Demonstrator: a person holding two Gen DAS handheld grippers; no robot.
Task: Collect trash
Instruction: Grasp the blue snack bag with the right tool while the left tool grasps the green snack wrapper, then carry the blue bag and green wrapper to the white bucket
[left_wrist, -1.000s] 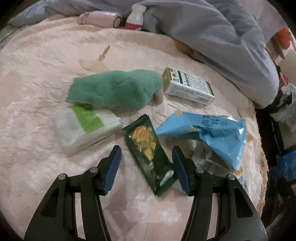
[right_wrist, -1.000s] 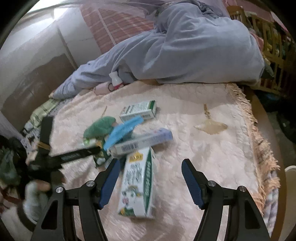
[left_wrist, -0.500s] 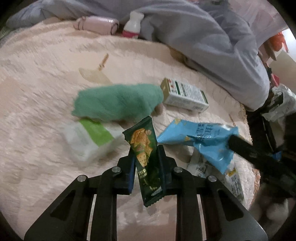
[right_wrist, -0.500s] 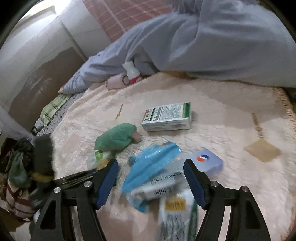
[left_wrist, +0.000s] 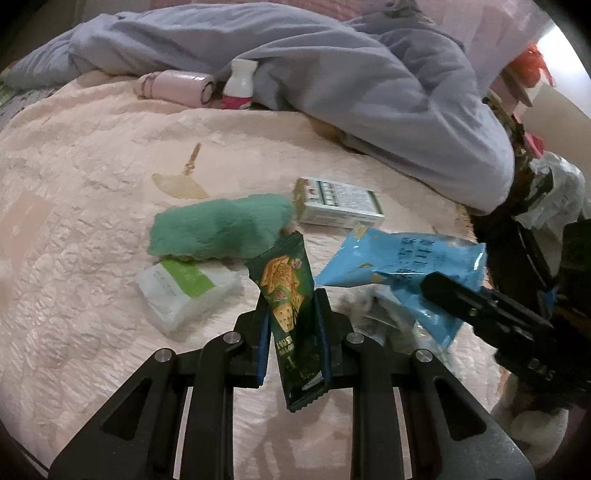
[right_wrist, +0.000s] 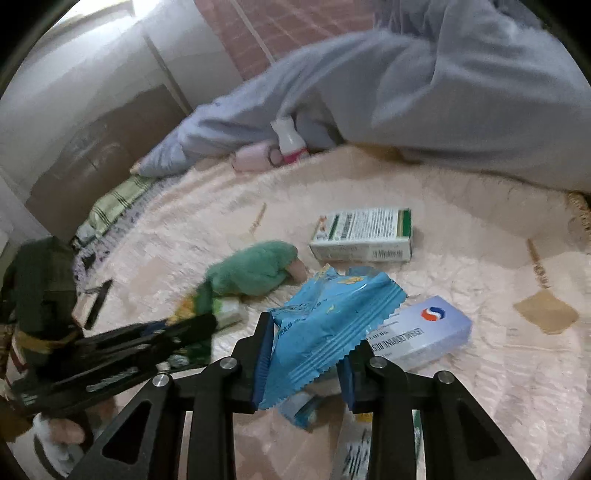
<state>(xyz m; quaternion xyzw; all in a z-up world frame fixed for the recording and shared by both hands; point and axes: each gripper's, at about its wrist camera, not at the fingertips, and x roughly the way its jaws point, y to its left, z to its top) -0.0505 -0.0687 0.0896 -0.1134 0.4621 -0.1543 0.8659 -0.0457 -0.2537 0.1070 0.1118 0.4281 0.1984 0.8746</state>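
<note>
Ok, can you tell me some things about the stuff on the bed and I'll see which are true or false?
1. The left gripper pinches a green snack packet. True.
2. The blue snack bag sits between the right gripper's closing jaws. True.
3. The fuzzy green cloth is in a gripper. False: it lies on the pink bedspread.
4. The green-and-white box stands on top of the blue bag. False: it lies apart, behind it.
5. A small white bottle sits by the grey blanket. True.

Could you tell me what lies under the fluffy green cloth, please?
A white-and-green packet sticks out from under the green cloth's near edge. How far the packet reaches beneath is covered.
</note>
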